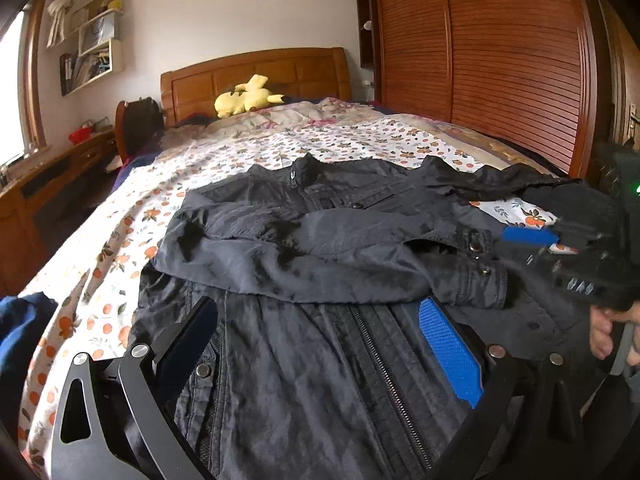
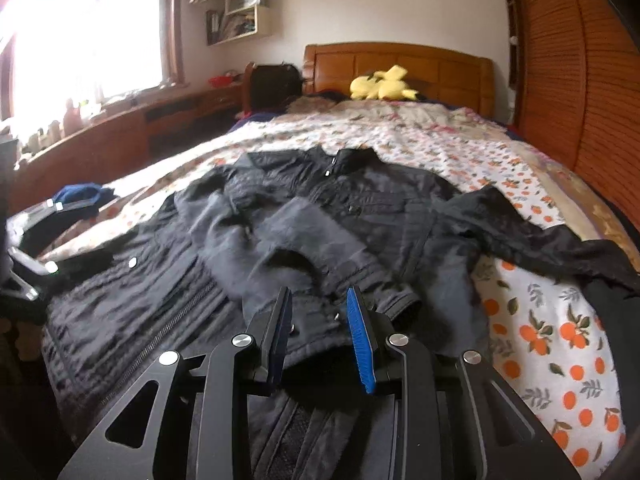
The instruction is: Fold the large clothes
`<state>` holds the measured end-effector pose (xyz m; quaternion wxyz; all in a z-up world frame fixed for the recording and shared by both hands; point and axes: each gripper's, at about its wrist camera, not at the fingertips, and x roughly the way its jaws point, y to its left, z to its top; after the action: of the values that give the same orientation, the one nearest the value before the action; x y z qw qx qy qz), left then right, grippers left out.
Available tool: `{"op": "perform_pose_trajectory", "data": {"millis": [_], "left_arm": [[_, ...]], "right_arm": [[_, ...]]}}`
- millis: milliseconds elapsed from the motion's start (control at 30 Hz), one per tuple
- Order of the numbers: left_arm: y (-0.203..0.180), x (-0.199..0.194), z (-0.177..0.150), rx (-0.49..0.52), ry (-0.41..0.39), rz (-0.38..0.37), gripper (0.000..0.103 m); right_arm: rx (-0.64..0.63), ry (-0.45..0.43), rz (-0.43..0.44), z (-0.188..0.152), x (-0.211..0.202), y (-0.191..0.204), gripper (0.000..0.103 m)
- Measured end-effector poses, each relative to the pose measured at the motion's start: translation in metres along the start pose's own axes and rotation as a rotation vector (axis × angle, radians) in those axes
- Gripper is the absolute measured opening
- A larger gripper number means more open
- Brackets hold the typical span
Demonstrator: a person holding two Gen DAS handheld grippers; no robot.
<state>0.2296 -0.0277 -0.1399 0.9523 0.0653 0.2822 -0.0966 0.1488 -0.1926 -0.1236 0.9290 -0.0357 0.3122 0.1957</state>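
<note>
1. Left gripper is spread wide above the jacket front near the zipper, holding nothing. Right gripper is part open by the cuff of the sleeve folded across the chest, not pinching it.
2. Jacket lies front-up on the floral bedspread, other sleeve still flung out.
3. Risk, I think: slick fabric, so a shallow pinch slips and the folded sleeve slides off.

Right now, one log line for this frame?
jacket: flat on bed, one sleeve folded across | left gripper: open, above hem | right gripper: open, at sleeve cuff
</note>
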Motion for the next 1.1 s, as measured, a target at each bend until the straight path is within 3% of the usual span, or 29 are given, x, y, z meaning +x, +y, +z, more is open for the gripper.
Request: {"op": "perform_pose_trajectory", "data": {"millis": [300, 467, 633, 900, 1100], "left_arm": [[-0.013, -0.013, 0.022, 0.022, -0.039, -0.004, 0.101], [-0.016, 0.001, 0.028, 0.033, -0.033, -0.021, 0.101], [-0.010, 0.027, 0.026, 0.026, -0.016, -0.057, 0.101], [0.007, 0.065, 0.016, 0.023, -0.010, -0.101, 0.101], [0.014, 0.080, 0.010, 0.026, -0.010, -0.138, 0.101]], "right_arm": [[-0.001, 0.123, 0.036, -0.016, 0.032, 0.002, 0.027], [0.017, 0.133, 0.022, -0.016, 0.034, -0.001, 0.026], [0.039, 0.135, -0.055, -0.013, 0.038, -0.007, 0.026], [0.014, 0.121, -0.109, -0.017, 0.039, -0.004, 0.026], [0.014, 0.101, -0.115, -0.020, 0.038, -0.003, 0.026]]}}
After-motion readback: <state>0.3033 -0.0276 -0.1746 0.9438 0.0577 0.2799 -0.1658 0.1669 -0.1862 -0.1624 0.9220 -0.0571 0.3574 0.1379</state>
